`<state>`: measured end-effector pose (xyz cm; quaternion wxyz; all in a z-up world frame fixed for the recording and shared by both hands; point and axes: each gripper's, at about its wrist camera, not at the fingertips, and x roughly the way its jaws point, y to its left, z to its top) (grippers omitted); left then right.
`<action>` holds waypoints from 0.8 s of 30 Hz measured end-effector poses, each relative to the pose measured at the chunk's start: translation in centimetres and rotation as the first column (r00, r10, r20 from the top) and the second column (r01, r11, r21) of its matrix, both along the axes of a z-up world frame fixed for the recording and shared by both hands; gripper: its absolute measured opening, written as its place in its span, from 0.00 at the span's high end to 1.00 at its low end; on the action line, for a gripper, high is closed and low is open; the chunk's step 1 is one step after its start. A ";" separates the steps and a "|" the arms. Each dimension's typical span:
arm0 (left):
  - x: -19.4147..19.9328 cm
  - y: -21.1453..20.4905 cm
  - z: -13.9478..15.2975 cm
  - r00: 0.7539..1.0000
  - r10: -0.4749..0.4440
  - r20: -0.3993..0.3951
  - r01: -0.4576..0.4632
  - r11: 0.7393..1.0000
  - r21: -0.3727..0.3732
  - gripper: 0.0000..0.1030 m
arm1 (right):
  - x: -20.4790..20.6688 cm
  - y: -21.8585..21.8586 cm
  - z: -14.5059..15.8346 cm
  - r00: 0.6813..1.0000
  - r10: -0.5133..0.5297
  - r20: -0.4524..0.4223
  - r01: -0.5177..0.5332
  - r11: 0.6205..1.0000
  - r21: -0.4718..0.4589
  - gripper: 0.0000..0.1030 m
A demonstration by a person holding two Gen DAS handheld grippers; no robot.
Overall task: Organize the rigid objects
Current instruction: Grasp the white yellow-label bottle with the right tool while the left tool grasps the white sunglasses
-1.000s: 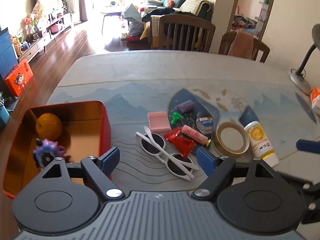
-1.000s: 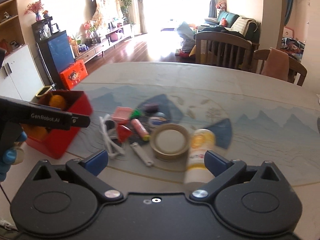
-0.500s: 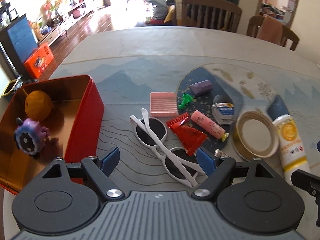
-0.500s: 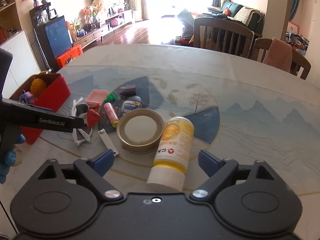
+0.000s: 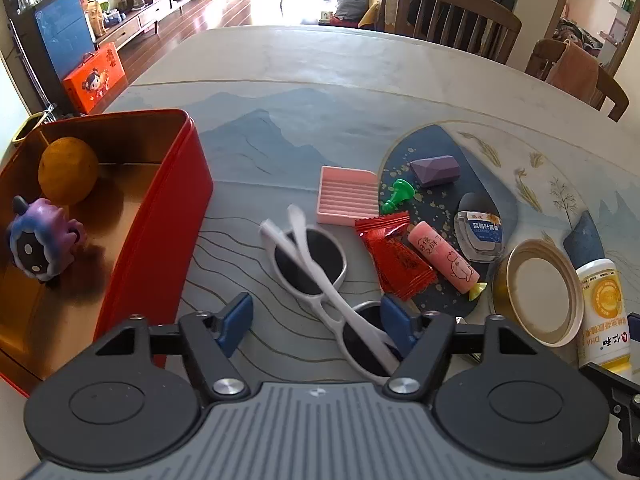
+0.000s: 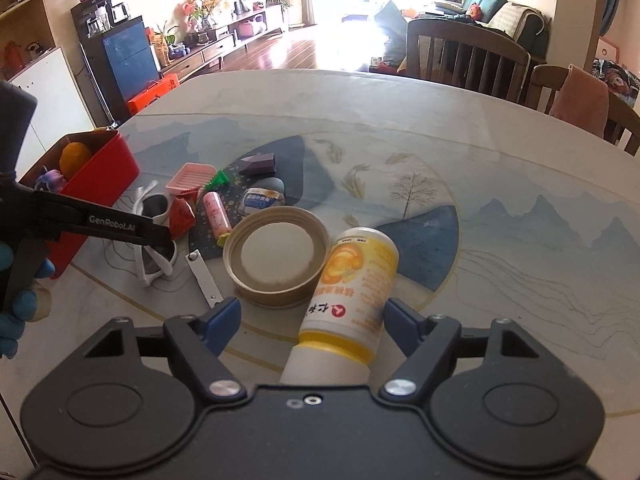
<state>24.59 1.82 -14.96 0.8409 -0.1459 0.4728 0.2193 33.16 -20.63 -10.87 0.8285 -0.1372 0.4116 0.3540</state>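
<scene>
A red tin box [image 5: 160, 216] at the left holds an orange [image 5: 68, 176] and a purple toy [image 5: 40, 248]. White sunglasses [image 5: 316, 264] lie on the table; my left gripper [image 5: 316, 320] is open around their near lens. My right gripper [image 6: 312, 320] is open, and a yellow-and-white bottle [image 6: 352, 292] lies between its fingers. The bottle also shows in the left wrist view [image 5: 604, 312]. The box [image 6: 96, 180] and sunglasses [image 6: 154, 236] show in the right wrist view too.
Between sunglasses and bottle lie a pink ridged tray [image 5: 348, 196], a green piece [image 5: 398, 196], a purple block [image 5: 434, 168], a red packet [image 5: 400, 260], a pink tube [image 5: 442, 260], a small case [image 5: 480, 236], a round lid [image 5: 536, 296] and a metal clip [image 6: 204, 276]. Chairs [image 6: 464, 60] stand behind the table.
My left gripper moved forward and down over the sunglasses. My right gripper moved forward until the bottle lay between its fingers.
</scene>
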 end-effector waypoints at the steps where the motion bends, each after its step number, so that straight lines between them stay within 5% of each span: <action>1: 0.0 0.0 0.1 1.000 -0.005 0.006 0.005 1.000 -0.005 0.39 | 0.1 0.1 0.0 1.000 0.001 -0.002 -0.001 1.000 0.000 0.23; 6: 0.0 0.0 0.4 0.999 -0.012 0.036 0.014 0.999 -0.049 0.69 | 0.5 -0.1 -0.2 1.000 -0.012 -0.006 0.012 1.000 -0.001 0.29; 12: -0.2 -0.3 0.8 0.999 -0.023 0.050 0.025 0.999 -0.043 0.87 | 0.9 -0.7 -0.4 0.999 -0.049 -0.003 0.049 0.999 -0.013 0.53; 24: -1.2 0.1 1.1 0.999 -0.042 0.035 0.043 0.998 -0.035 0.93 | -0.6 -2.5 0.4 0.997 -0.079 -0.022 0.080 0.996 0.027 0.55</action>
